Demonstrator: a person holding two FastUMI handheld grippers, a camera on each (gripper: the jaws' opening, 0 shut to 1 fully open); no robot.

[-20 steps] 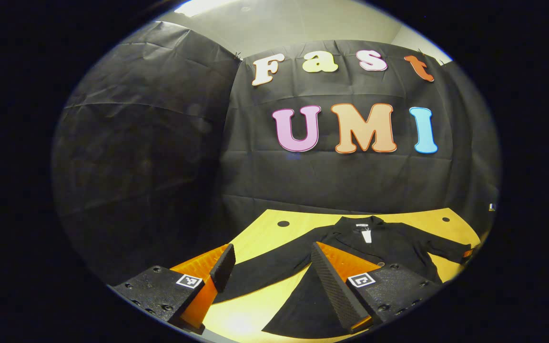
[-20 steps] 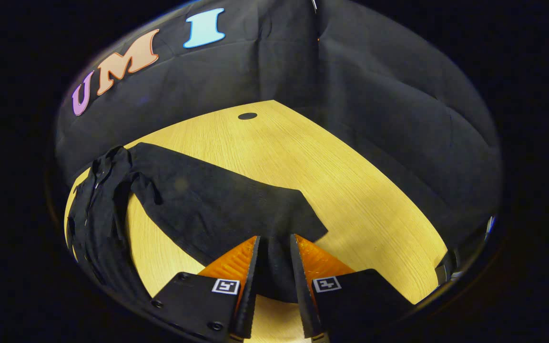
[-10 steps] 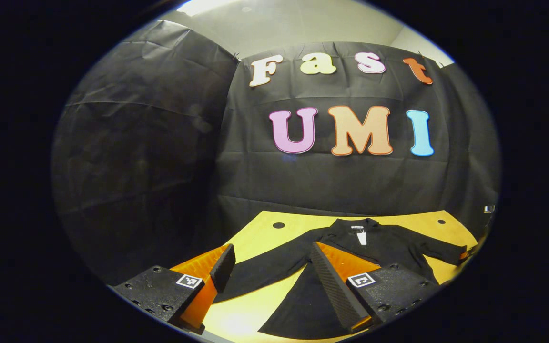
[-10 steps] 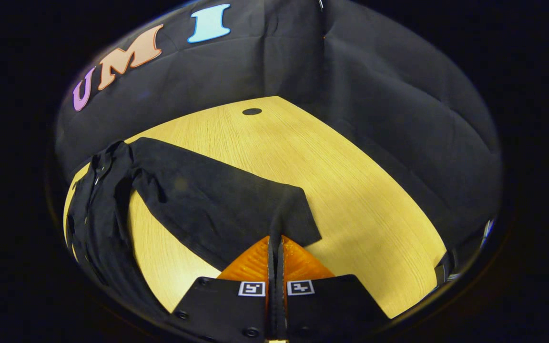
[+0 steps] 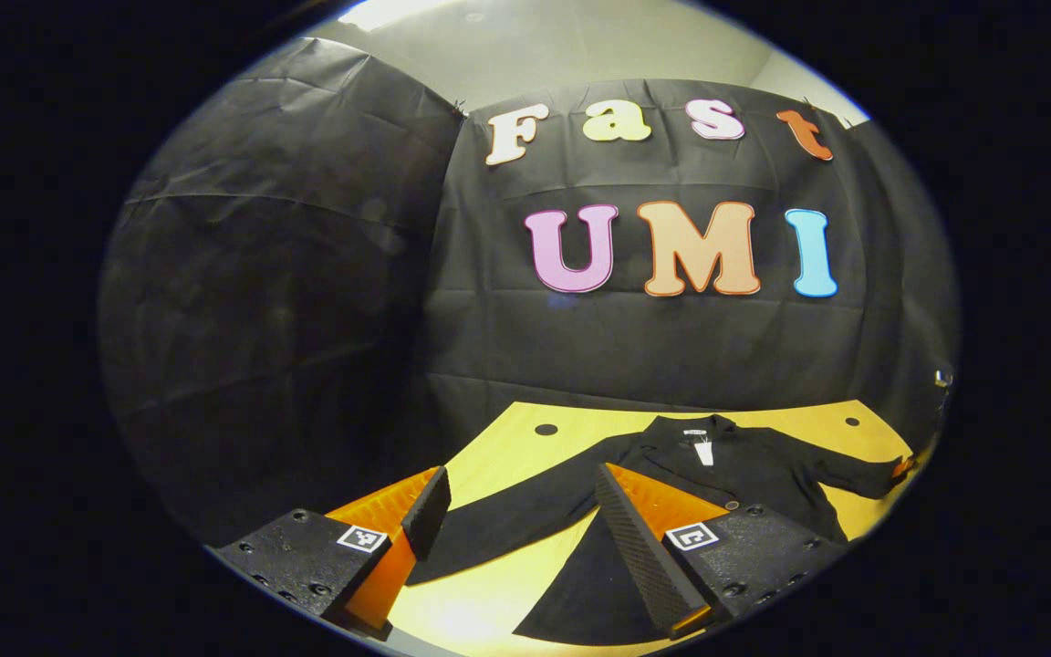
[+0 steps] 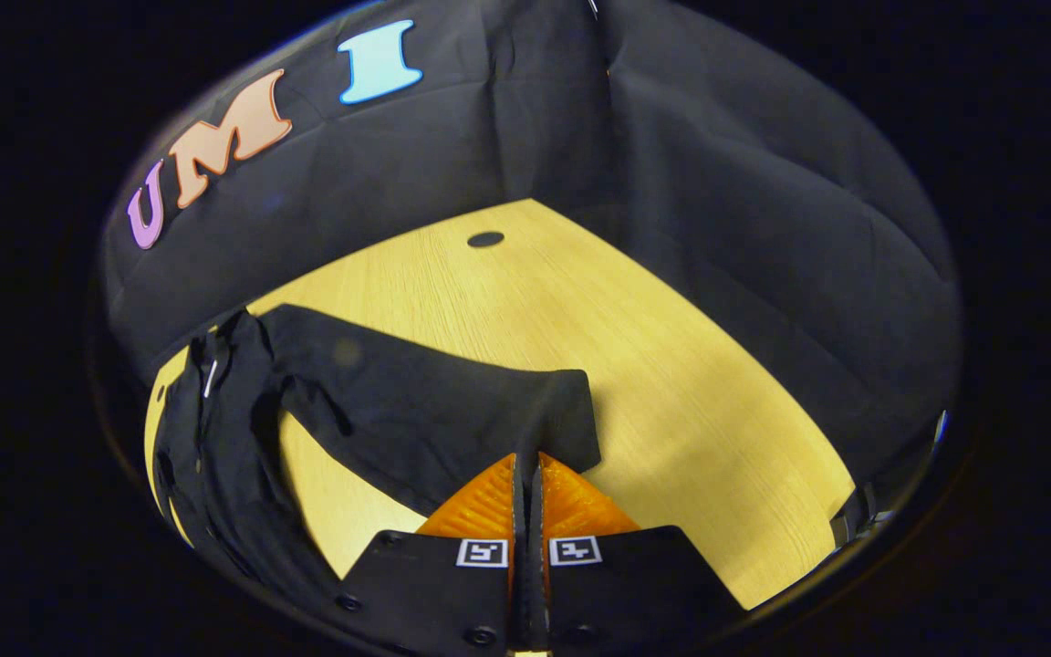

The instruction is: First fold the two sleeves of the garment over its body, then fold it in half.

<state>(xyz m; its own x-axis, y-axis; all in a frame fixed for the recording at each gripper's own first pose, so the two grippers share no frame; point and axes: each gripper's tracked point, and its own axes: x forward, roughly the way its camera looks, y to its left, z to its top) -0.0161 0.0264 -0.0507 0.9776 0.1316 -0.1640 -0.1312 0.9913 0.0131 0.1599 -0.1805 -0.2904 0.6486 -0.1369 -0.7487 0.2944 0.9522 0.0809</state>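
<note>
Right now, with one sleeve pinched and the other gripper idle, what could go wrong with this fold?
1. The right gripper pinches only the cuff edge of the sleeve; that thin hold may slip as the sleeve is carried over.
2. The garment body is unpinned, so pulling might drag it across the table.
3. The left gripper hovers open over the other sleeve; closing carelessly could bunch it.

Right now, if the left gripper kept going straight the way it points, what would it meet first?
Probably the garment's left sleeve, lying on the table between the open left gripper's fingers. Beyond it stands the booth wall; depth is hard to judge.
</note>
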